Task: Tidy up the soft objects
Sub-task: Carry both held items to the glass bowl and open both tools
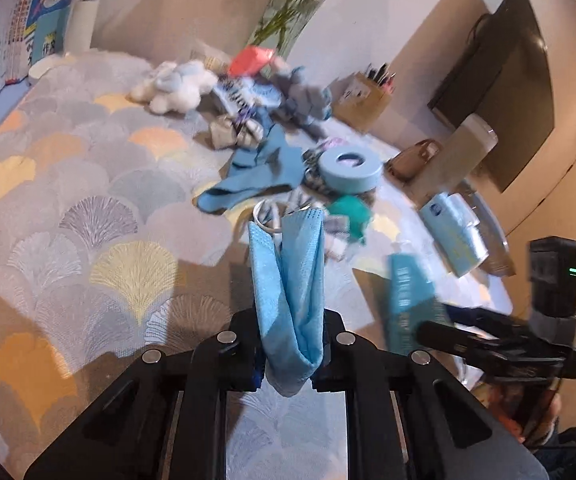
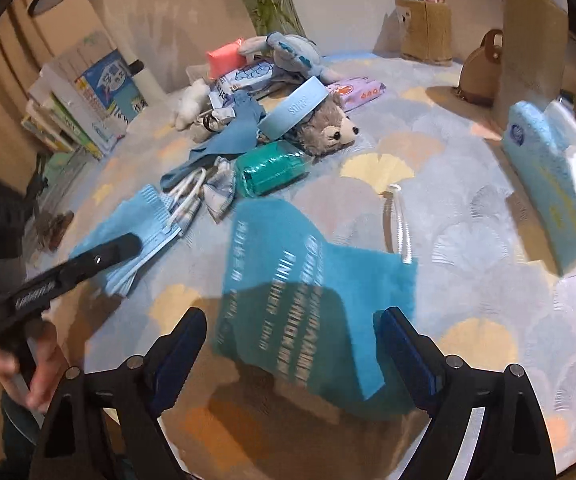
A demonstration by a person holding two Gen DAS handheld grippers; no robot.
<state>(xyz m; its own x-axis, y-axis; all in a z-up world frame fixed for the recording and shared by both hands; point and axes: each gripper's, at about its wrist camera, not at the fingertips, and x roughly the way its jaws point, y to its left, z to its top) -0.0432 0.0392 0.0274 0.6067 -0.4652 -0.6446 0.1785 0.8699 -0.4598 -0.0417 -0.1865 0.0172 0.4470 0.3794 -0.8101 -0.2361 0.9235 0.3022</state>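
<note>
My left gripper (image 1: pixel 288 354) is shut on a folded light-blue face mask (image 1: pixel 288 280) and holds it above the table; the mask also shows in the right wrist view (image 2: pixel 128 236). My right gripper (image 2: pixel 291 344) is open, its blue-padded fingers (image 2: pixel 180 344) either side of a teal printed mask pouch (image 2: pixel 295 300) that seems to hang free between them, blurred. It also shows in the left wrist view (image 1: pixel 407 304). A pile of soft things lies further back: a blue cloth (image 2: pixel 232 132), a teddy bear (image 2: pixel 327 128), a white plush (image 1: pixel 176 84).
A patterned tablecloth (image 1: pixel 88 200) covers the table. A blue tape ring (image 1: pixel 349 170), a teal wrapped roll (image 2: pixel 272 168), a blue tissue pack (image 2: pixel 551 176), a pen holder (image 2: pixel 425 28), a brown bag (image 2: pixel 483 68), books (image 2: pixel 88 104) stand around.
</note>
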